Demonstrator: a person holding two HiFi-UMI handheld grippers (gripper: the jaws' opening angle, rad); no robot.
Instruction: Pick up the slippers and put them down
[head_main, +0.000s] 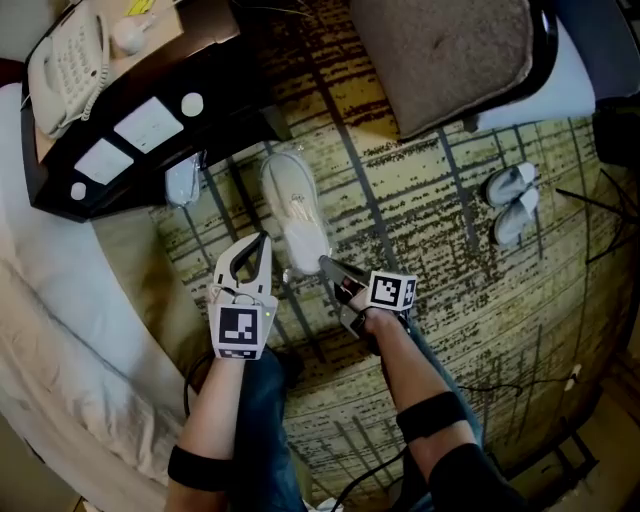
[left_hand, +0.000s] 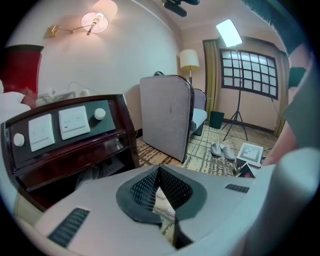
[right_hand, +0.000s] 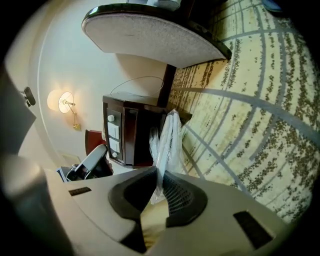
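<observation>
Both forearms reach forward over the patterned yellow-green carpet (head_main: 450, 300). The right gripper (head_main: 326, 266) is rolled onto its side and angled toward the left one. Its jaws are pinched on one end of the white slipper in clear plastic wrap (head_main: 293, 210), which juts out near the front corner of the dark wooden nightstand (head_main: 150, 90). The left gripper (head_main: 262, 243) points ahead just beside the slipper, its jaws fully together and empty.
</observation>
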